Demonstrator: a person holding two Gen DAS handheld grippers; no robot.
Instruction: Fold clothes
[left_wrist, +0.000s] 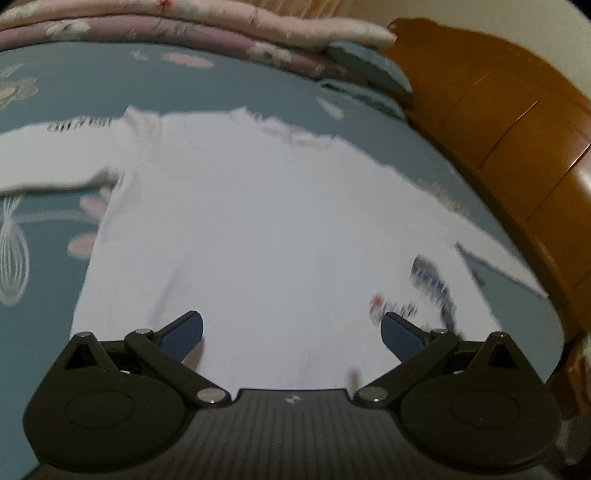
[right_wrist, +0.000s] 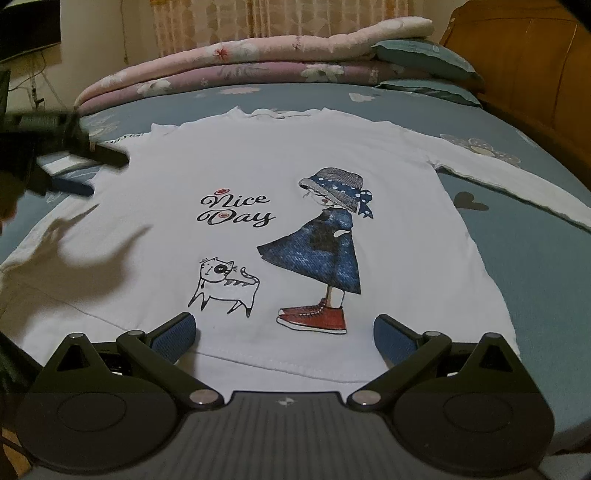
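Observation:
A white long-sleeved shirt (right_wrist: 258, 166) lies flat and face up on the bed, both sleeves spread out. Its print shows "Nice Day", a cat and a girl in a blue dress (right_wrist: 325, 251). My right gripper (right_wrist: 284, 325) is open just above the bottom hem, holding nothing. In the left wrist view the same shirt (left_wrist: 251, 221) fills the middle, blurred, and my left gripper (left_wrist: 291, 325) is open over its body. The right wrist view also catches the left gripper (right_wrist: 107, 175), blurred, above the shirt's left shoulder with its fingers apart.
The bed has a blue patterned sheet (right_wrist: 535, 258). Folded pink and purple quilts (right_wrist: 240, 66) and teal pillows (right_wrist: 424, 59) are stacked along the far side. A wooden headboard (left_wrist: 517, 129) borders the right edge. Curtains hang behind the quilts.

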